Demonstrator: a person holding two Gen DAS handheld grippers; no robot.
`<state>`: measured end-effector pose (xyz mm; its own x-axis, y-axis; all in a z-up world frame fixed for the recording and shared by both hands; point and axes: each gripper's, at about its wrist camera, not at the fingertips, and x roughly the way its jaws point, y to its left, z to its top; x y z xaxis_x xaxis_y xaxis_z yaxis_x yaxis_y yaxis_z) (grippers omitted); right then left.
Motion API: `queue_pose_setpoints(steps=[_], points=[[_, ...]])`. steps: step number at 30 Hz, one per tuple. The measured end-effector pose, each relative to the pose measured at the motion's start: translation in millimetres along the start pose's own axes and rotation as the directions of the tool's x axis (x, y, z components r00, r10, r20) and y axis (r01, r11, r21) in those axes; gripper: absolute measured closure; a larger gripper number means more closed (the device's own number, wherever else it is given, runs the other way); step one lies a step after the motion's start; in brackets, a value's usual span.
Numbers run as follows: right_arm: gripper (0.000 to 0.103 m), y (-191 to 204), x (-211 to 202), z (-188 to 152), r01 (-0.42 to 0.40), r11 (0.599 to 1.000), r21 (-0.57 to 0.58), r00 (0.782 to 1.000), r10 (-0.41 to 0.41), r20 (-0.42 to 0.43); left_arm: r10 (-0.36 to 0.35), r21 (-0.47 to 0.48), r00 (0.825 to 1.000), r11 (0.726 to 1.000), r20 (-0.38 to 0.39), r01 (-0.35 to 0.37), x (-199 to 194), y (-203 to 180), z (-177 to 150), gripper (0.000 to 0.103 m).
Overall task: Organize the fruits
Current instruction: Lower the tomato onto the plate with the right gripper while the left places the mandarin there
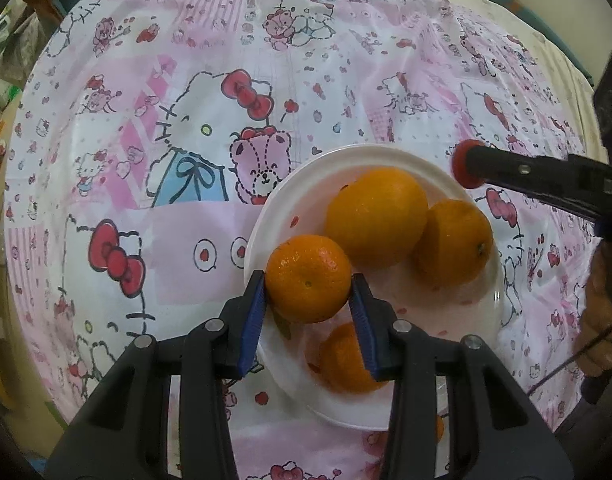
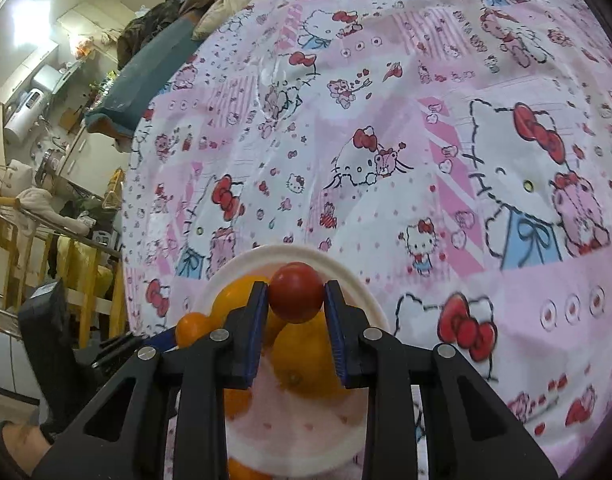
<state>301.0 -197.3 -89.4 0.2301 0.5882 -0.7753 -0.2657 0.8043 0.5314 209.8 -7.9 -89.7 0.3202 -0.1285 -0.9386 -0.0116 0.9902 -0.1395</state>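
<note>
My left gripper [image 1: 309,286] is shut on a small orange mandarin [image 1: 308,278] and holds it over the near left rim of a white plate [image 1: 306,184]. Two larger oranges [image 1: 375,216] lie on the plate, and another one [image 1: 343,360] sits below my fingers. My right gripper [image 2: 294,294] is shut on a red tomato [image 2: 296,292] above the same plate [image 2: 357,292], over an orange [image 2: 302,356]. In the left wrist view the tomato [image 1: 463,163] hovers over the plate's far right rim. The held mandarin [image 2: 192,328] also shows in the right wrist view.
The table is covered with a pink and white cartoon cat cloth [image 1: 210,80]. Its edge runs along the left in the right wrist view, with a teal cushion [image 2: 146,80] and room clutter beyond. A hand [image 1: 597,320] holds the right gripper.
</note>
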Motion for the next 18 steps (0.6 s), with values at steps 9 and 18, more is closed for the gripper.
queue_pose_setpoints(steps=[9, 18], points=[[0.07, -2.0, 22.0, -1.9, 0.025, 1.0, -0.018, 0.999, -0.026, -0.046, -0.015, -0.018, 1.0, 1.0, -0.006, 0.015, 3.6, 0.1, 3.6, 0.065], [0.061, 2.5, 19.2, -3.7, 0.02, 0.999, -0.037, 0.999, -0.022, -0.044, -0.006, -0.027, 1.0, 1.0, -0.009, 0.005, 4.9, -1.2, 5.2, 0.065]])
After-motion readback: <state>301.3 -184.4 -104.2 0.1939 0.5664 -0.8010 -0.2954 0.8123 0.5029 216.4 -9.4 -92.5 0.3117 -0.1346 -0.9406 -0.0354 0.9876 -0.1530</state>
